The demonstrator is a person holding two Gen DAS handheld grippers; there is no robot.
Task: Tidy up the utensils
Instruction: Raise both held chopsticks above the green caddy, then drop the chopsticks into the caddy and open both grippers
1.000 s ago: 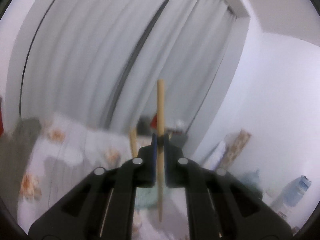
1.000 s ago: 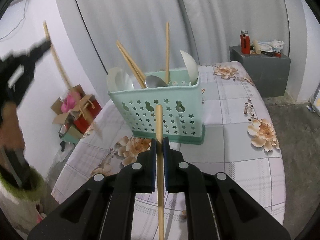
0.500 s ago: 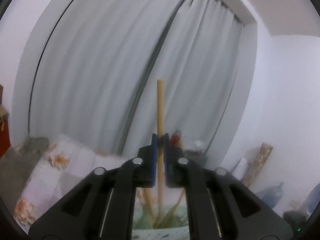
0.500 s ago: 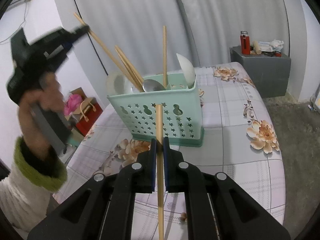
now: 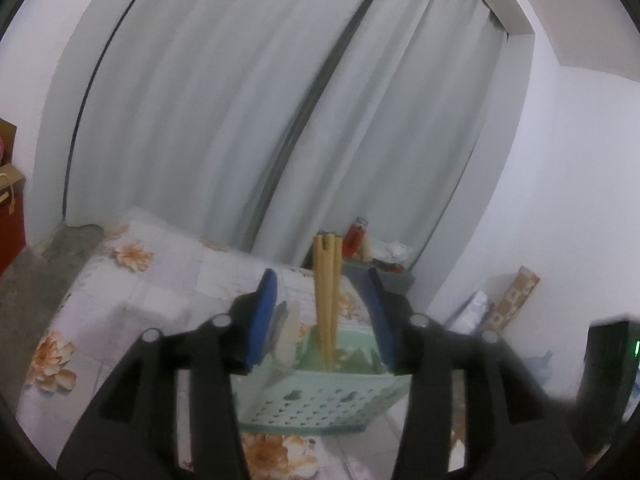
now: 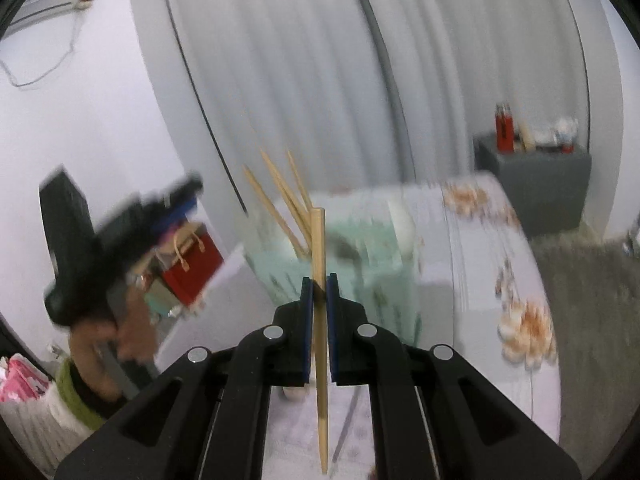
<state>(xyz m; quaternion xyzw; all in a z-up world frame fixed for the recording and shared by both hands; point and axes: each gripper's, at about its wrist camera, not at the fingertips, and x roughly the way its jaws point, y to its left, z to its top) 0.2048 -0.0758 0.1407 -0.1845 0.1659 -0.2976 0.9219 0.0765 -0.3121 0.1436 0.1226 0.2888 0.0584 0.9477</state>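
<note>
The right gripper [image 6: 317,285] pinches a single wooden chopstick [image 6: 319,280] between its blue pads, and the stick's long axis runs almost straight up and down in the right wrist view: the squared blunt end points up above the fingers, the thin tapered tip points down toward the floral tablecloth [image 6: 480,288]. Behind that chopstick stands the mint-green utensil caddy [image 6: 360,256], blurred, with three more chopsticks [image 6: 280,196] rising out of it and leaning up and to the left, their tips fanned apart. In the left wrist view the left gripper [image 5: 324,312] has its jaws spread wide with nothing between the pads; it hangs just above the same perforated caddy [image 5: 320,404], straddling a tight bundle of chopsticks [image 5: 328,288] that stand nearly upright in a compartment, blunt ends up. A pale spoon bowl [image 5: 290,332] shows in the caddy just left of the bundle, partly hidden by the left finger; which compartment it sits in cannot be told. The caddy rests on the table, whose flowered cloth [image 5: 132,280] spreads to the left. Beyond the table a grey side cabinet [image 6: 536,184] carries a red bottle [image 6: 505,132] and small clutter, in front of pale curtains [image 5: 256,112].
</note>
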